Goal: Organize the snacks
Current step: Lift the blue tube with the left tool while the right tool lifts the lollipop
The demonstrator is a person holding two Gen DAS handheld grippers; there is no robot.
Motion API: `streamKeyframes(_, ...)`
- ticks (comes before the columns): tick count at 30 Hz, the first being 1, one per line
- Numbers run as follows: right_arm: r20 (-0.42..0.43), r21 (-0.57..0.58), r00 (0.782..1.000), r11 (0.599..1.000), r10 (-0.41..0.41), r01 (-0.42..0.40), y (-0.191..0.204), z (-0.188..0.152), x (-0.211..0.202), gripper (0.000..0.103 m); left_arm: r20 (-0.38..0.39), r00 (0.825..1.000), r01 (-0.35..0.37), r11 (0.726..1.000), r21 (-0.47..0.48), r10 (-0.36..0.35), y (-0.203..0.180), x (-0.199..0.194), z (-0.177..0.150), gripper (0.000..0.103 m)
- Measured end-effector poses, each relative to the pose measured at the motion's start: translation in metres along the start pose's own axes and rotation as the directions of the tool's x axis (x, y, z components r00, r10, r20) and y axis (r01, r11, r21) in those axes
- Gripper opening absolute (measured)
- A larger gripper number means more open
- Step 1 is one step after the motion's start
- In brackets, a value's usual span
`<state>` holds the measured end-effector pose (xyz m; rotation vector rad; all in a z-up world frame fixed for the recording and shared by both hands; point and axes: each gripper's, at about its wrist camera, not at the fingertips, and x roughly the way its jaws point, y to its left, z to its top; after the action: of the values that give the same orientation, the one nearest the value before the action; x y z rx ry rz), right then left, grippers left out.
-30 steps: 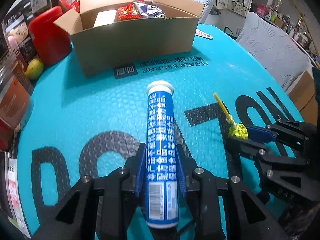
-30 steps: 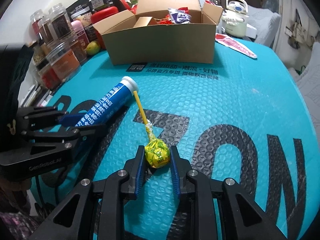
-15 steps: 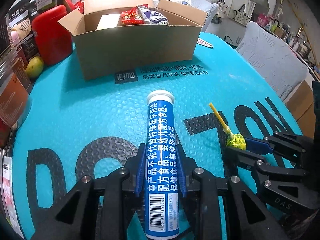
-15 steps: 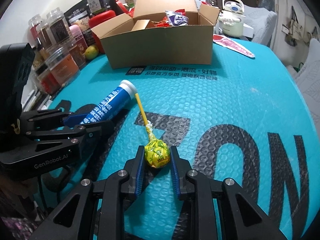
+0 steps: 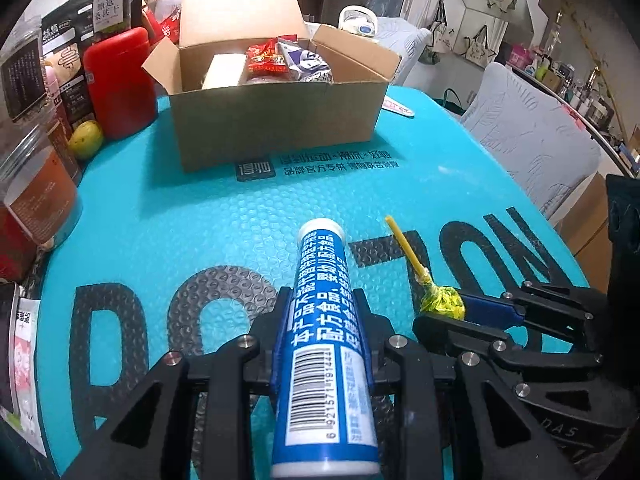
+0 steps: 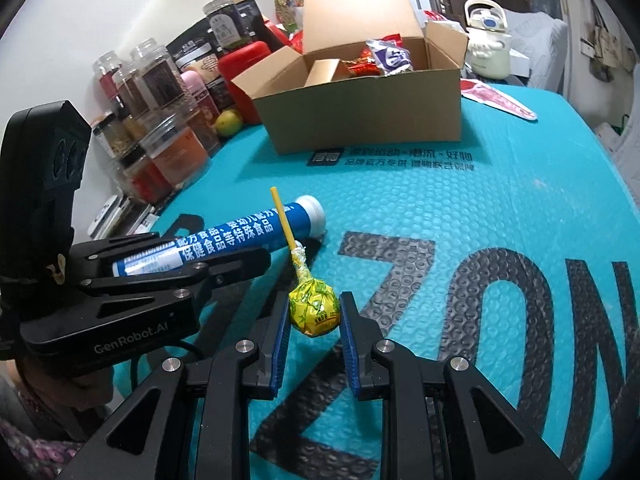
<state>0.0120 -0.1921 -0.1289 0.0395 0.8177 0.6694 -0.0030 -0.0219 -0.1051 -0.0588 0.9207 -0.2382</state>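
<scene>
Since the earlier frames the left gripper (image 5: 320, 316) has come up off the teal bubble-textured worktop (image 5: 200, 240) with the blue cylindrical tablet tube with a white cap (image 5: 322, 320), whose capped end now stands clear of the surface, and the right gripper (image 6: 314, 320) has tipped its load up a little too.

The open brown cardboard box (image 5: 276, 120) sits toward the worktop's far edge, already holding red and purple snack packets (image 5: 288, 58). The tube is clamped between the left fingers (image 5: 280, 336) around its middle, cap pointing at the box. The yellow-wrapped lollipop on a yellow stick (image 6: 314, 308) is pinched by its head in the right fingers (image 6: 280, 340) near the worktop's near edge — stick pointing up and away.

Both picks look done; the carry is the step in hand. Next, each hand must travel to the far edge, clear the box's front wall, and release over free space inside — the long tube needs the most headroom.
</scene>
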Motion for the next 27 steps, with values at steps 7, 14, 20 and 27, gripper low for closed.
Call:
streamKeyframes(7,-0.02,0.008,1.0,1.0,-0.021,0.021,-0.001,-0.008,-0.001,0.024,-0.082,0.997,-0.018,0.999,-0.034,0.016,0.009,0.017,-0.011,0.028)
streamKeyframes(14,-0.05,0.032,0.998,0.999,-0.027,0.029,-0.011,-0.009,0.006,0.024,-0.073,0.996,-0.053,0.999,0.011,0.054,0.003,0.025,-0.007,0.028)
streamKeyframes(20,-0.06,0.047,0.997,0.998,-0.039,0.042,-0.02,-0.004,0.01,0.024,-0.062,0.995,-0.079,0.995,0.053,0.082,-0.004,0.032,-0.001,0.032)
streamKeyframes(27,-0.067,0.06,0.997,0.997,-0.041,0.045,-0.026,0.0,0.015,0.024,-0.044,0.998,-0.053,0.999,0.006,0.053,0.006,0.035,0.005,0.028)
